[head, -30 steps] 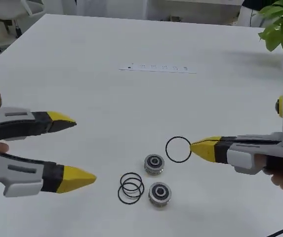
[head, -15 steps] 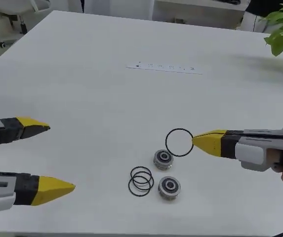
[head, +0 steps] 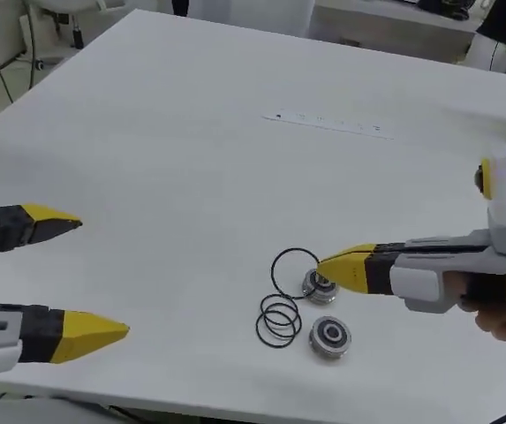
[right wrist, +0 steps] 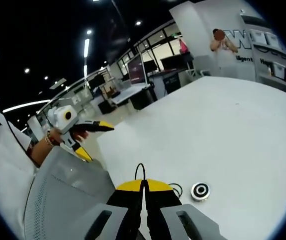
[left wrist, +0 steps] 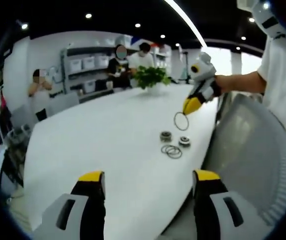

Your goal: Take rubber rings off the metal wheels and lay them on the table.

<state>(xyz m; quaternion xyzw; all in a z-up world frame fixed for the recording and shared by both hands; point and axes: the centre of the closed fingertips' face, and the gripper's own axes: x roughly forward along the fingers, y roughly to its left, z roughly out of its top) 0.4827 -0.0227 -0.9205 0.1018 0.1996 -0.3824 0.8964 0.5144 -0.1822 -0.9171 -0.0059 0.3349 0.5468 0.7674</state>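
Black thin rubber ring (head: 274, 274) is pinched by its edge in the pressed-together jaws of the right gripper (head: 325, 263) and hangs off the tips beside a small metal wheel (head: 320, 286). Loose black rings (head: 278, 320) on the white tabletop (head: 173, 150) lie just short of the tips, toward the person. The left gripper (head: 102, 276), jaws spread, is well apart; the right is judged nearer.

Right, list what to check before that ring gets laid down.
1. Right tool shut on the rubber ring: ok.
2. Ring hangs free of the nearby metal wheel: ok.
3. Bare table beside the laid rings: ok.
4. Left tool open, away from the work: ok.
5. Rubber left on the other wheel: cannot tell.
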